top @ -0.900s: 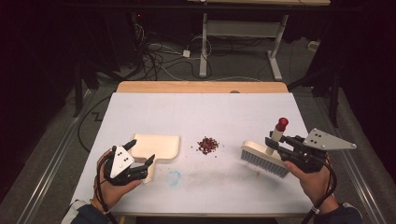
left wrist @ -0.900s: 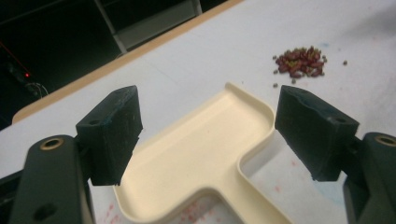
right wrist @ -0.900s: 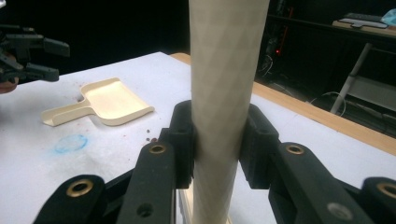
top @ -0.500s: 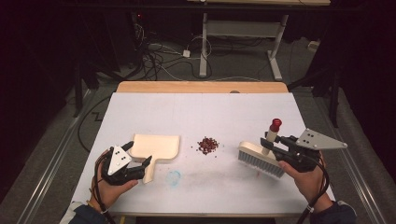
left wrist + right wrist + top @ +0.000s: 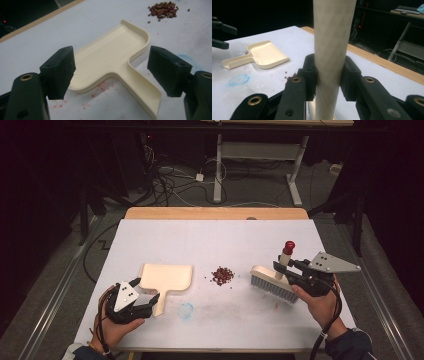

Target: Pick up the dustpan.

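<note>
Left gripper point(image 5: 142, 295): jaws spread wide, one on either side of the dustpan's handle, not touching it.
Right gripper point(image 5: 285, 271): jaws clamped on the brush's upright handle.
Dustpan point(image 5: 167, 280): cream, flat on the white table point(image 5: 210, 235), left of centre.
Brush point(image 5: 272, 282): bristles down on the table's right side.
Bean pile point(image 5: 222, 275): between dustpan and brush.

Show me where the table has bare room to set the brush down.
The far half of the table, behind the dustpan and the bean pile, is bare. The near strip is crowded: left gripper at the dustpan, brush in the right gripper.
</note>
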Available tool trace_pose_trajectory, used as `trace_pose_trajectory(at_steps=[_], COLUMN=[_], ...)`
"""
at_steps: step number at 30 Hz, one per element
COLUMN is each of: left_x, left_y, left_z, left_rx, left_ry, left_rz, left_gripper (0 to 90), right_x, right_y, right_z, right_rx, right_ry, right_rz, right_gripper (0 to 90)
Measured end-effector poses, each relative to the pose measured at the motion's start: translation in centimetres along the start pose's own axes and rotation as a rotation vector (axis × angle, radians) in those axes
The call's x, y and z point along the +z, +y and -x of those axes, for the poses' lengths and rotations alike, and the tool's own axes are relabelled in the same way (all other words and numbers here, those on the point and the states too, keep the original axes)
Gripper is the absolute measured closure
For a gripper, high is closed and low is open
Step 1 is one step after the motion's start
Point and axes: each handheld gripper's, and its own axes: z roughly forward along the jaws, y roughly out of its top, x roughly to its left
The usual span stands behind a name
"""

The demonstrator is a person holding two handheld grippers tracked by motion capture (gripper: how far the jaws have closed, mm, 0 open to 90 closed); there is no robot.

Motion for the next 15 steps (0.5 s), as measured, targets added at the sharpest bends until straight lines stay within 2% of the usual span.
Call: trace_pose_trajectory(at_steps=[2,5,9,10,11,12,15], left_x=[-0.1,-0.4,-0.5,-0.4,-0.3,-0.2,0.2], left_y=[0.2,0.4,0.6,0.8,0.9,1.0,0.9], left_z=[0.2,0.8,1.4,1.7,2.0,2.2,2.7], left_rx=[-0.013,0.002,-0.002,-0.011,-0.027,-0.056,-0.147], left_ry=[0.0,-0.007,-0.012,0.014,0.06,0.072,0.053], left_rz=[-0.006,-0.004,-0.027,-0.059,-0.104,-0.148,-0.231], left_gripper=[22.1,22.1,21.9,21.7,21.7,21.7,22.6], right_x=[0.0,-0.2,-0.4,-0.5,-0.6,-0.8,-0.9], right_y=[0.0,0.1,0.3,0.4,0.4,0.5,0.6], right_z=[0.0,0.1,0.0,0.0,-0.1,-0.1,-0.1], right_rx=[-0.005,-0.005,-0.009,-0.009,-0.011,-0.014,-0.017], right_ry=[-0.001,0.0,0.002,0.0,-0.001,-0.002,-0.001], right_rz=[0.0,0.006,0.016,0.018,0.021,0.019,0.022], right_gripper=[70.2,70.2,70.3,70.2,70.3,70.2,70.2])
